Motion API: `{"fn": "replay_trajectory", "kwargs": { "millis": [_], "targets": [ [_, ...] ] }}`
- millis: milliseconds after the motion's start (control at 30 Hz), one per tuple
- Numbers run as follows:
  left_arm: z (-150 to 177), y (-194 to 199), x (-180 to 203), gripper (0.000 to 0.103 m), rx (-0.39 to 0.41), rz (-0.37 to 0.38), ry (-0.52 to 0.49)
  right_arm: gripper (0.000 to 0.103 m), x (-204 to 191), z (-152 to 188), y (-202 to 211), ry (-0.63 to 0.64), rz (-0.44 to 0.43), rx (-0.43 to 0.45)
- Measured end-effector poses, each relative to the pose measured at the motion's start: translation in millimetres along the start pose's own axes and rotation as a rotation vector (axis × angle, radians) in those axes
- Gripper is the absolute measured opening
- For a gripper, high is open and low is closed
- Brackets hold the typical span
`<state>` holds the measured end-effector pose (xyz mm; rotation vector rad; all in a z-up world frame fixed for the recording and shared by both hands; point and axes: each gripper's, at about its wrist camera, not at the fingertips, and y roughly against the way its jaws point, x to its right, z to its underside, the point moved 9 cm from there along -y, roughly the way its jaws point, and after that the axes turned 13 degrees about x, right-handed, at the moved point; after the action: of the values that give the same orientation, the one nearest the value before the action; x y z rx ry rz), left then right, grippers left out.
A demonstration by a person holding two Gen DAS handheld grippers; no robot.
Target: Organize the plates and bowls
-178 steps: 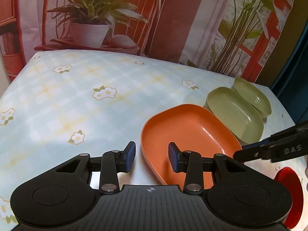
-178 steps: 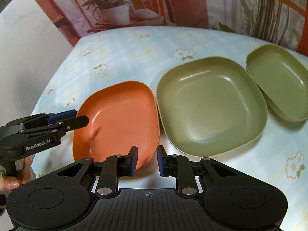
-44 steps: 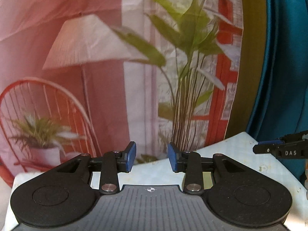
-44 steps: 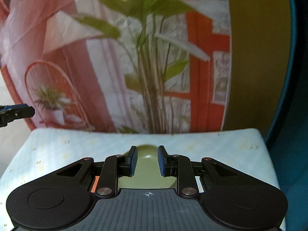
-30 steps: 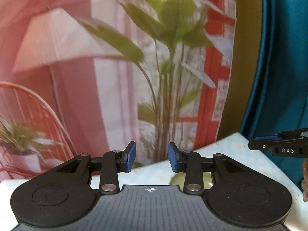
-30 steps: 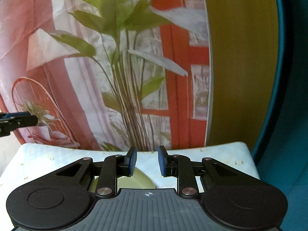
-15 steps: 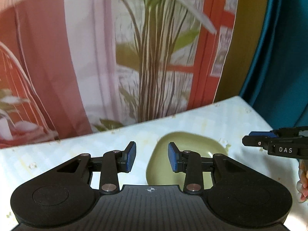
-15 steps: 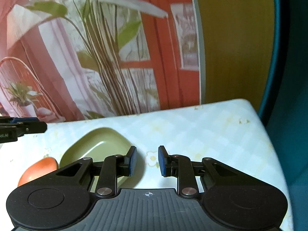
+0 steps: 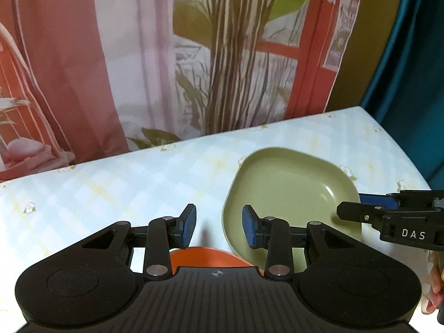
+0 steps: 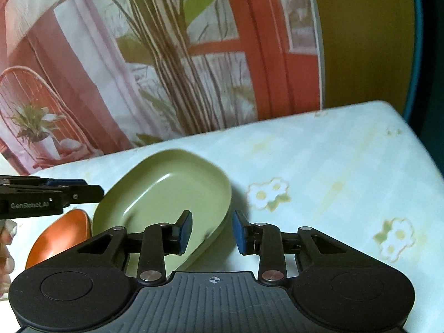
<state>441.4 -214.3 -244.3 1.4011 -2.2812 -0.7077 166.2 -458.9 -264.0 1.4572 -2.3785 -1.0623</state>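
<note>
My right tongs (image 9: 358,208) say "DAS" and are opening on nothing, my left tongs (image 9: 219,229) stand apart and empty, hiding most of the orange plate (image 9: 205,255).

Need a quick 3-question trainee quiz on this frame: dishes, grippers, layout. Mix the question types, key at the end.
1. True or false: the left gripper is clamped on the green dish.
2. Multiple choice: in the right wrist view, where does the orange dish lie relative to the green dish? A) to its left B) to its right C) stacked inside it
3. Fill in: the tablecloth is printed with small ____.

Key
1. False: its jaws stand apart with nothing between them.
2. A
3. Flowers

Side note: the right gripper is opening, with the near rim of the green dish in the gap and no pad on it.
</note>
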Motion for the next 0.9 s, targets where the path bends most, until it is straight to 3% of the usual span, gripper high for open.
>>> {"fn": "replay_trajectory", "kwargs": {
  "millis": [167, 267, 467, 900],
  "targets": [
    [8, -8, 5, 0.038, -0.021, 0.023, -0.008, 0.032, -5, 10, -1, -0.033, -0.004, -0.032],
    [10, -10, 9, 0.025, -0.019, 0.043, -0.024, 0.030, -10, 14, 0, -0.014, 0.006, -0.044],
    [11, -9, 14, 0.019, -0.017, 0.063, -0.026, 0.023, -7, 15, 1, -0.016, 0.016, -0.046],
    [-20, 21, 27, 0.019, 0.053, 0.090, -0.047, 0.019, 4, -5, 22, -0.029, 0.030, 0.027]
  ]
}}
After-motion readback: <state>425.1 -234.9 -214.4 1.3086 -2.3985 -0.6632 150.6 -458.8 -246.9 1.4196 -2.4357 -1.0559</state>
